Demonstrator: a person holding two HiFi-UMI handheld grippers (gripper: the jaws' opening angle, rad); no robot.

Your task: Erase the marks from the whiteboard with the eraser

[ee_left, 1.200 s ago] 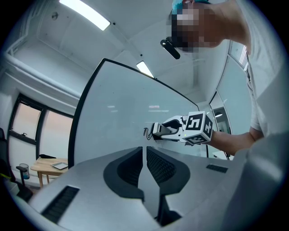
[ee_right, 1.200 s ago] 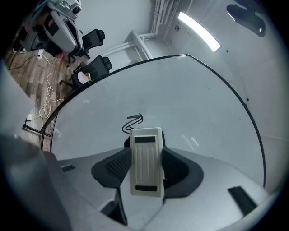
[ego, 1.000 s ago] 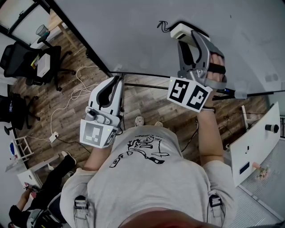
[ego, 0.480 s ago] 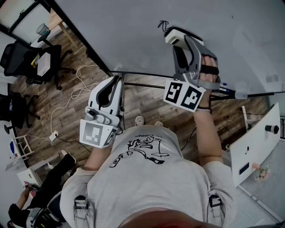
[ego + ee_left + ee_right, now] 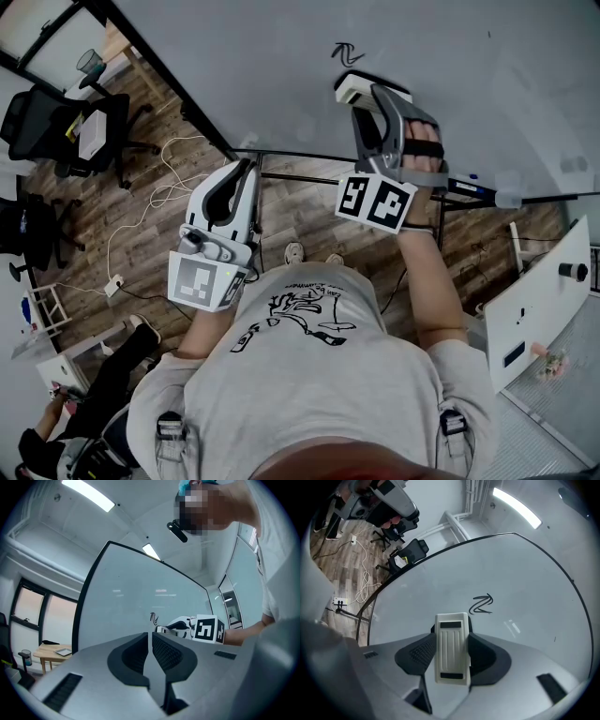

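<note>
Head view, looking steeply down: a person in a grey printed shirt [image 5: 309,375] stands at a large whiteboard [image 5: 281,66]. The right gripper [image 5: 364,97] is raised to the board and holds a white eraser [image 5: 358,88]. A small black scribbled mark [image 5: 347,53] sits just above the eraser, apart from it. The left gripper [image 5: 249,169] hangs lower, over the wooden floor [image 5: 169,234] near the board's bottom edge.

Left gripper view: its fingers [image 5: 133,653] are pressed together with nothing between them. Beyond them are the board, the mark and the right gripper.

Right gripper view: its fingers [image 5: 419,654] are clamped on the sides of the ribbed eraser, which points up at the mark. Whether the eraser touches the board cannot be told.
</note>
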